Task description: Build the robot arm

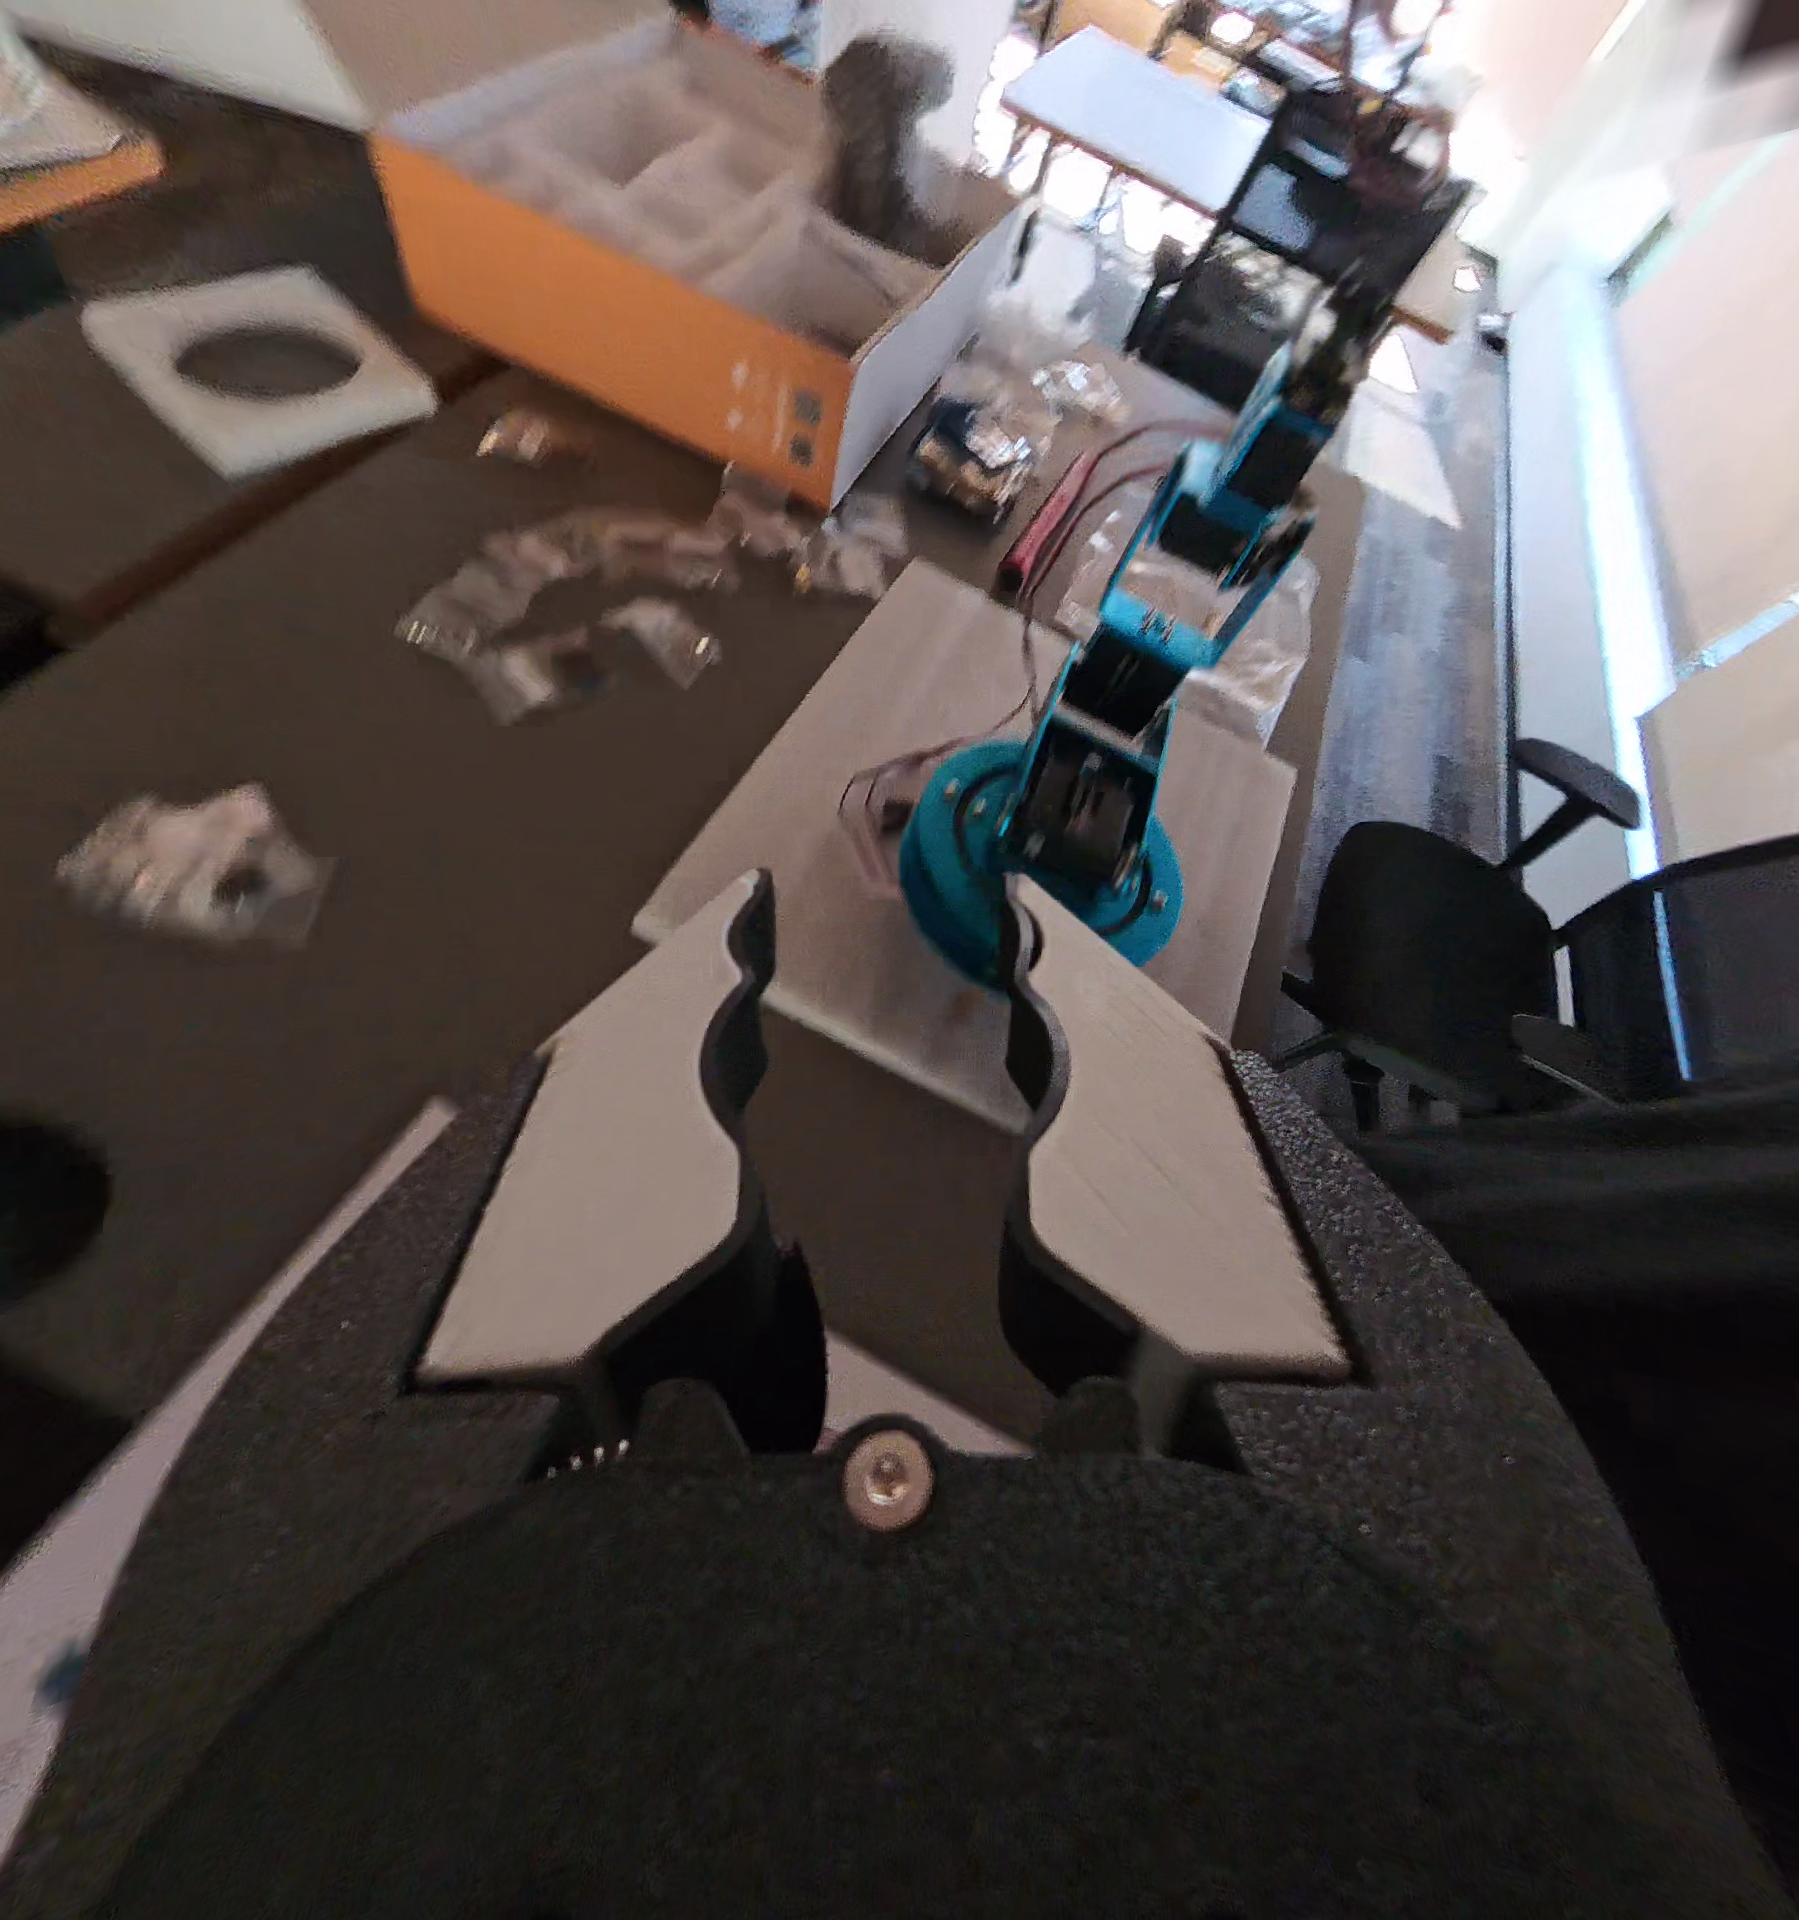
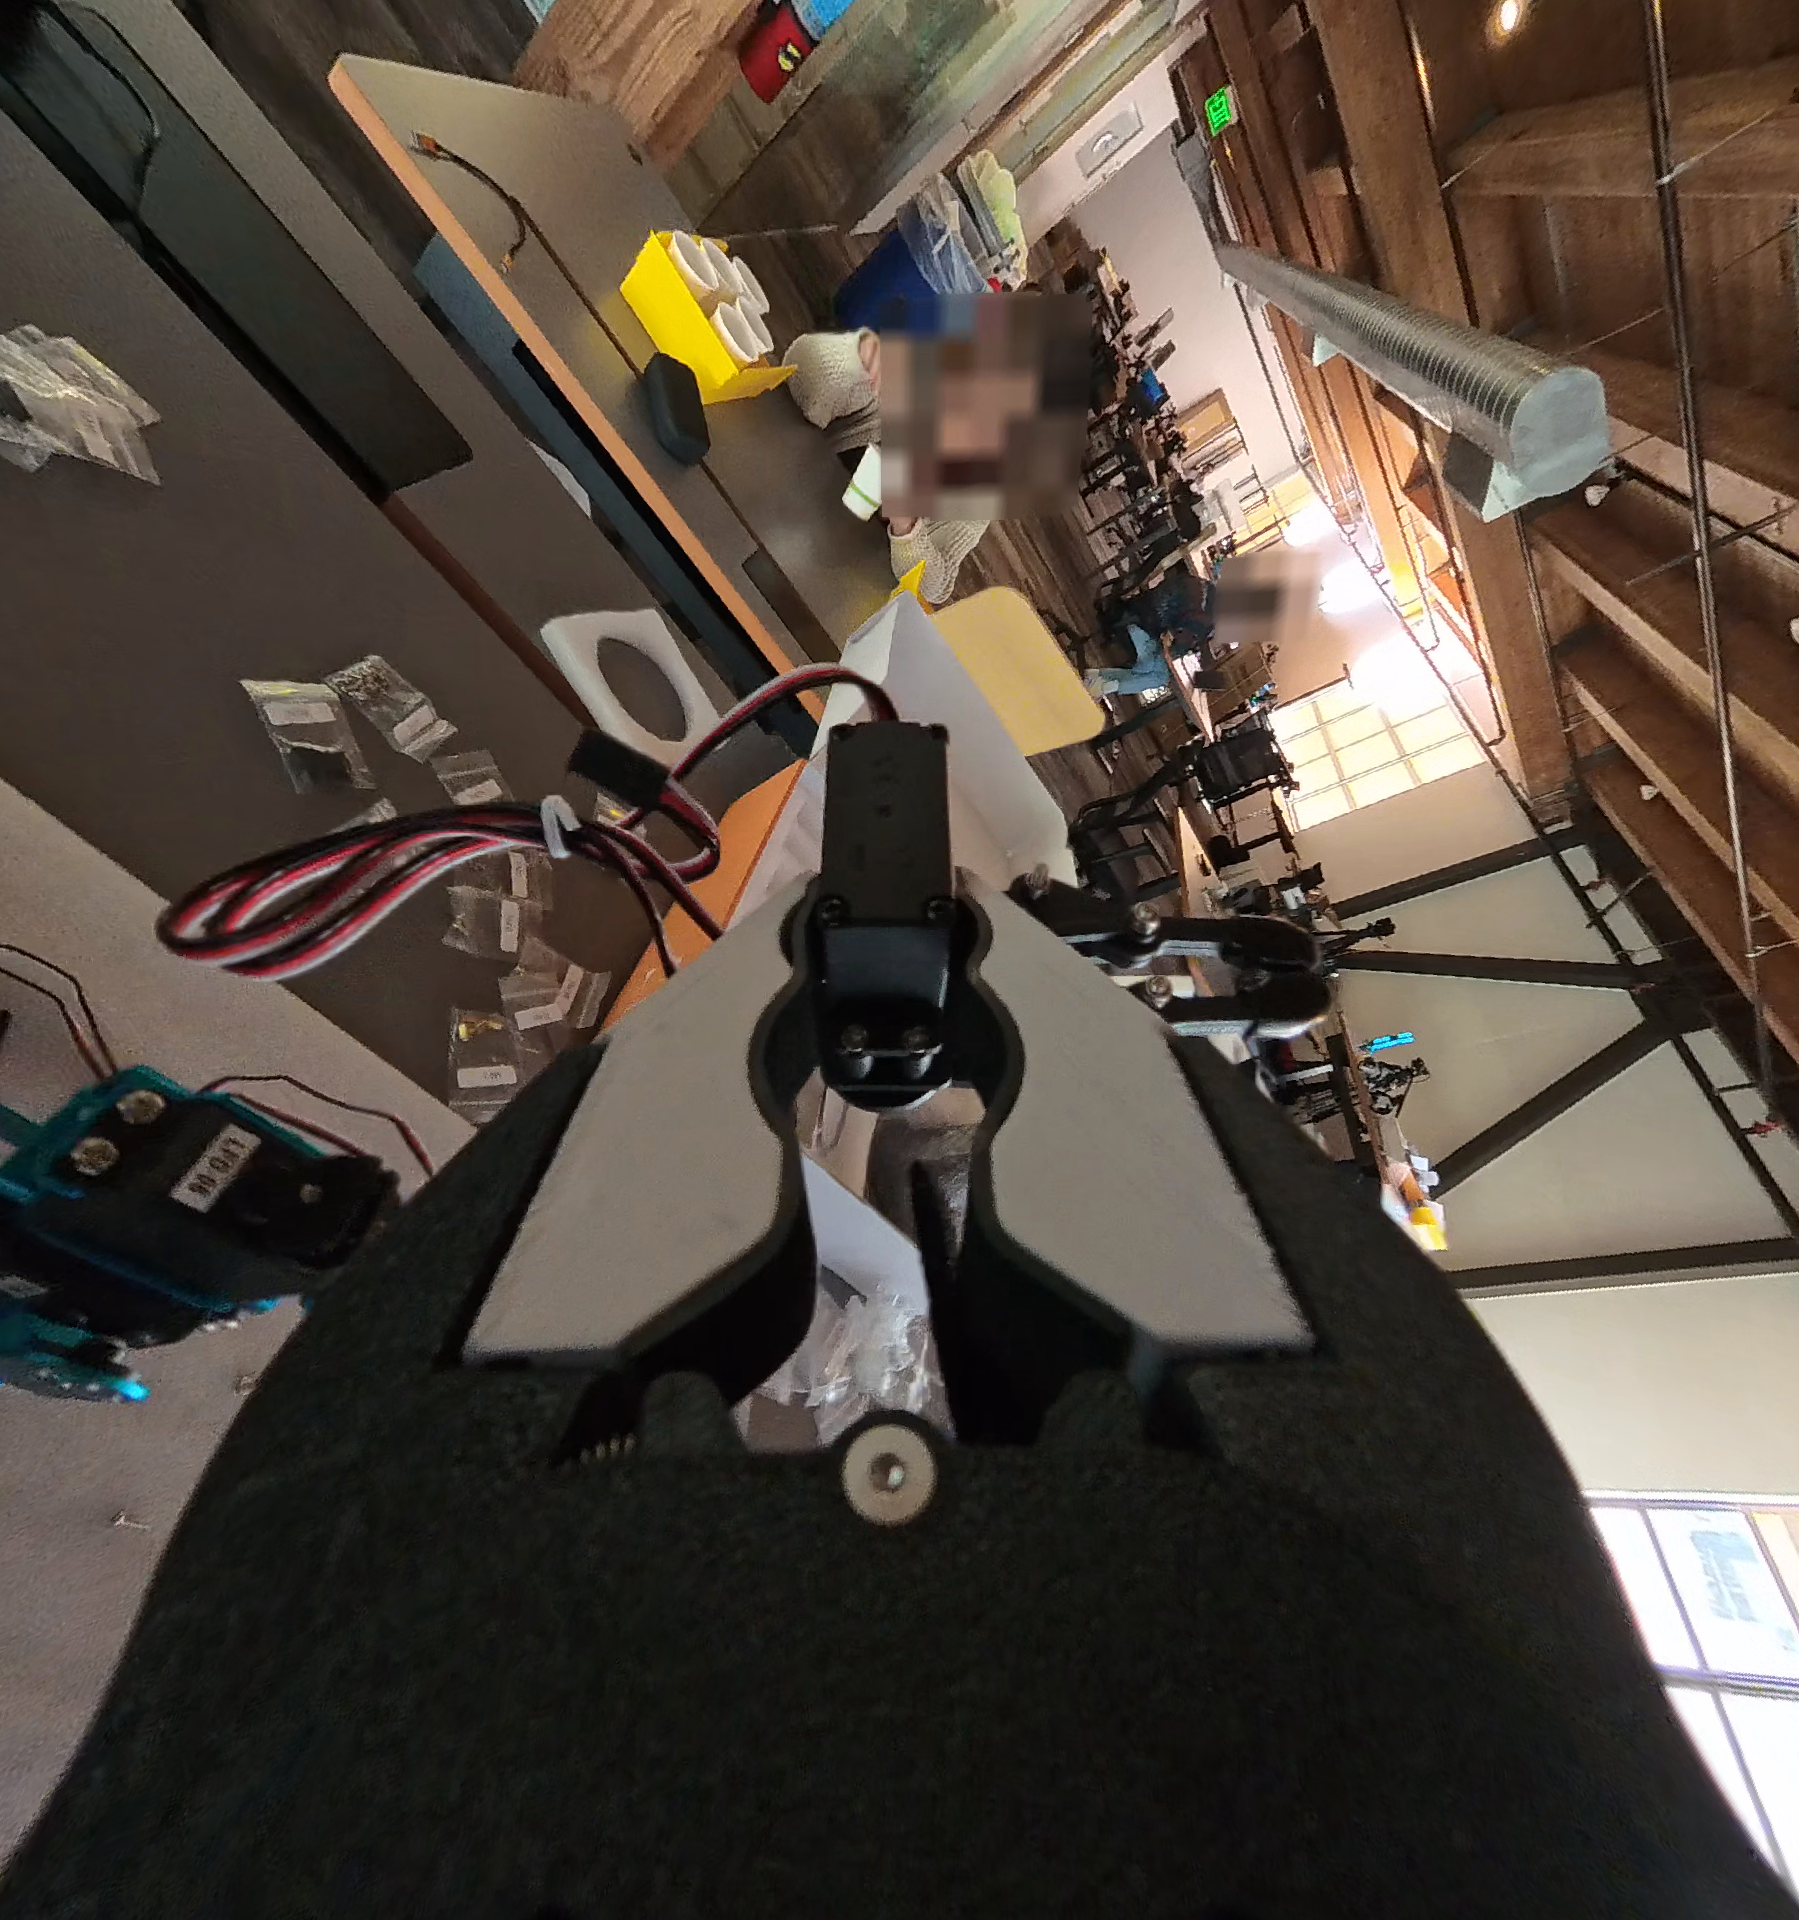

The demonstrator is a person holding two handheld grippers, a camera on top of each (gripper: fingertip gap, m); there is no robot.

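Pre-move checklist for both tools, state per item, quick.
1. Right tool has a firm hold on the black servo: ok, fingers closed on its body.
2. Servo cable hangs free of the right tool: ok, it loops off to the left, clear of the fingers.
3. Left tool is empty: ok, open with nothing between the fingers.
4. Left tool is clear of the blue robot arm: cannot tell; its round base lies right at the fingertips, and the view is blurred.
5. Blue arm's base sits flat on the white board: cannot tell.
6. Small parts bags are out of the way: ok, off to the left.
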